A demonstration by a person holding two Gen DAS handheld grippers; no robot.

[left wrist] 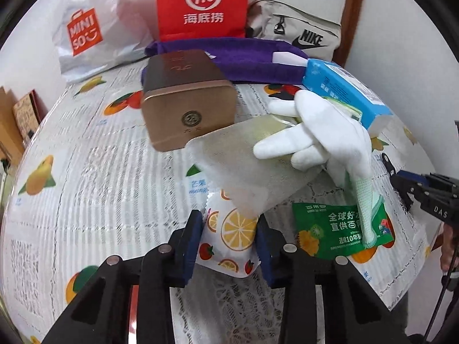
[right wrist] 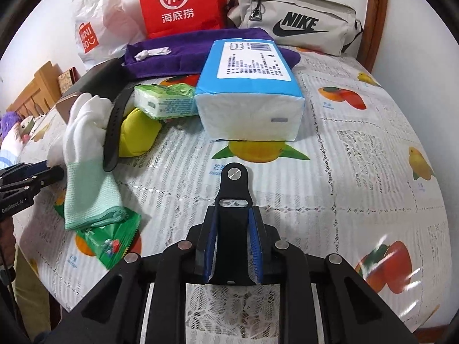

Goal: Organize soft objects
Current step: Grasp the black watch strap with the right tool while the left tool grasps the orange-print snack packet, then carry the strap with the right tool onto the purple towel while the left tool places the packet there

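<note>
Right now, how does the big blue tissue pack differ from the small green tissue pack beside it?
The big blue-and-white tissue pack is much larger than the small green-and-white tissue pack. The blue pack carries a white printed label on its top; the green one shows print along its side. The blue pack looks boxy and smooth, while the green one's wrapper is crumpled at one end. Both are soft plastic-wrapped packs on the fruit-print tablecloth, and neither is in a gripper.

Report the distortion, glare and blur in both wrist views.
Left wrist view: strong fisheye bulge with dark corners; the tablecloth bends away, and the fruit-print packet in the left gripper is sharp. Right wrist view: same bulge; glare streaks on the tablecloth's lower right; the black strap in the right gripper is sharp.
</note>
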